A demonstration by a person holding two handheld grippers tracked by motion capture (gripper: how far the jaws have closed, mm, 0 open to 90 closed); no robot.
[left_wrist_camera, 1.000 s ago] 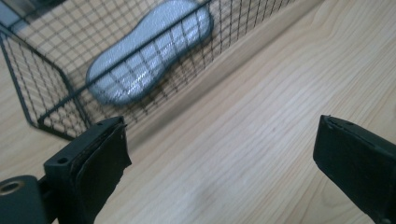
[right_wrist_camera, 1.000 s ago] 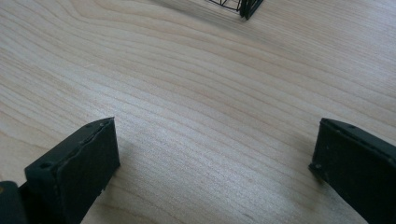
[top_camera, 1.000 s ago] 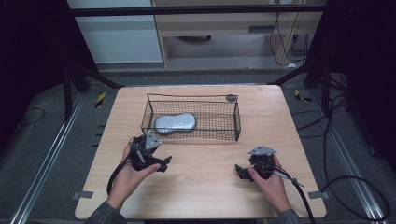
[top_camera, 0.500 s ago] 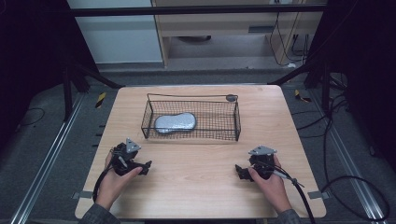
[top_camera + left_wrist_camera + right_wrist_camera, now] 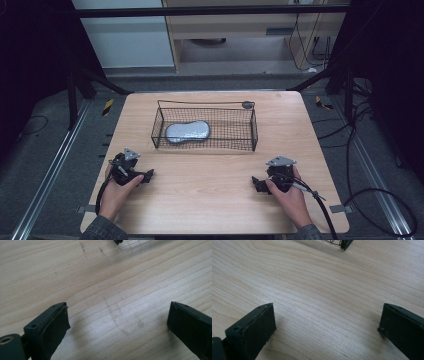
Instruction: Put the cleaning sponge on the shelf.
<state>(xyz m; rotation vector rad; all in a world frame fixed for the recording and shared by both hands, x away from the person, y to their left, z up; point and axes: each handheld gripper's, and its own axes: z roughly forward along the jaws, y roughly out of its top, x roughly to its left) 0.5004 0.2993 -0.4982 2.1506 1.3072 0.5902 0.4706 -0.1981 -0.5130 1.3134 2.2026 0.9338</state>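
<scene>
1. My left gripper (image 5: 146,175) and right gripper (image 5: 257,184) rest on the table (image 5: 210,200), jaws wide apart, empty.
2. The grey pouch (image 5: 187,131) lies inside the wire basket (image 5: 252,131), well apart from both grippers.
3. Risk, I judge: reaching in could snag the basket's near wall and drag it.

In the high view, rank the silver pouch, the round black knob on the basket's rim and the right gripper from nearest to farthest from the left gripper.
1. Silver pouch, in the basket's left half.
2. Right gripper, across the table's near side.
3. Round black knob, at the basket's far right corner.
</scene>
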